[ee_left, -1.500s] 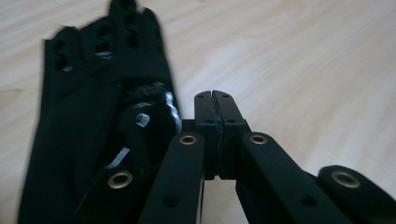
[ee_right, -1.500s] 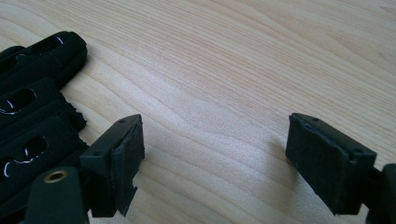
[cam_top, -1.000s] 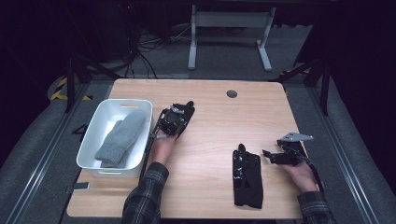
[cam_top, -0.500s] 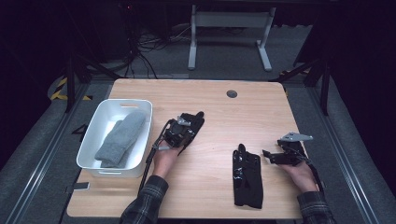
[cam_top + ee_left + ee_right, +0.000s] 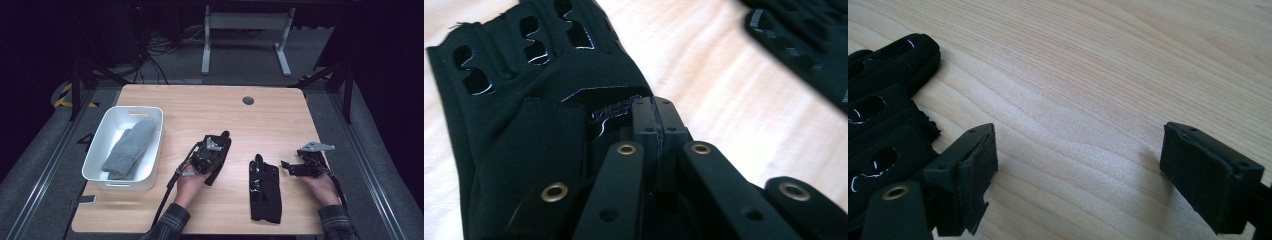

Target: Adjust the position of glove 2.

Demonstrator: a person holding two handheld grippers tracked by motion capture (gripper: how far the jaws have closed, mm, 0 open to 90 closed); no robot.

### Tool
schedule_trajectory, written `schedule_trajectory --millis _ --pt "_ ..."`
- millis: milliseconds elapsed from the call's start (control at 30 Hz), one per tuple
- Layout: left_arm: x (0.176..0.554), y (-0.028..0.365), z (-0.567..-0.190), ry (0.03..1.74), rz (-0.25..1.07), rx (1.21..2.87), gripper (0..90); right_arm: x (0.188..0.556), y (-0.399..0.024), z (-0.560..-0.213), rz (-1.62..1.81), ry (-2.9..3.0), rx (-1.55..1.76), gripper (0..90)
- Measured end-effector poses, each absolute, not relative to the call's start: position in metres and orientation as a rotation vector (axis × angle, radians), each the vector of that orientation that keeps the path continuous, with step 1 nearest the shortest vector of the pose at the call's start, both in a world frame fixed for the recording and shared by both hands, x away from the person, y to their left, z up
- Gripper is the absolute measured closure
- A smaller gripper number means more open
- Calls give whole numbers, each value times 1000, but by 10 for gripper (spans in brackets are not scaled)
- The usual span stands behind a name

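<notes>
My left gripper (image 5: 212,150) is squeezed tight, its two black jaws pressed flat together with nothing pinched between them. In the left gripper view they hang just over the black glove (image 5: 534,115). My right gripper (image 5: 300,165) sits at the right side of the table (image 5: 200,107), and its jaws are spread wide apart with only bare wood between them. The black glove (image 5: 264,187) lies flat on the table between my two grippers, close to my side. It is long and thin, and its long way runs from me toward the far edge, with the finger end pointing away from me. From the high view it looks like one dark shape. Up close, the left gripper view shows soft woven cloth, cut holes and shiny edges. The right gripper view shows its frayed edge (image 5: 883,120) and the pale wood grain. Farther left, a fuzzy grey mitten (image 5: 129,148) rests in a white plastic tub (image 5: 97,145) with rounded corners.
</notes>
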State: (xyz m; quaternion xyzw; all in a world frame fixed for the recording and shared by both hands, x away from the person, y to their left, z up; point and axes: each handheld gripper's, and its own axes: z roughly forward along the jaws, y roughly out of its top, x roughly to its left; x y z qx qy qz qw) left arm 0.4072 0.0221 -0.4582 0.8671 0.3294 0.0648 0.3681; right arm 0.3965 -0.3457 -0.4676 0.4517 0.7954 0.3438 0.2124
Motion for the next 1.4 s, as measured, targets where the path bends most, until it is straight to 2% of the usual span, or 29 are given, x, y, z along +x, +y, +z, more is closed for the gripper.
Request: schedule_trajectory --millis 167,400,700,1400 --pt "402 21 -447 797 173 2222 900 397 -346 -468 955 2209 1254 161" --pt "424 45 -431 841 241 2208 900 397 -346 -468 954 2209 1255 160" --pt "442 61 -452 932 205 2253 900 397 -346 -468 955 2208 1255 160" --pt "399 66 -453 771 120 2339 900 396 -345 -468 950 2204 1259 156"
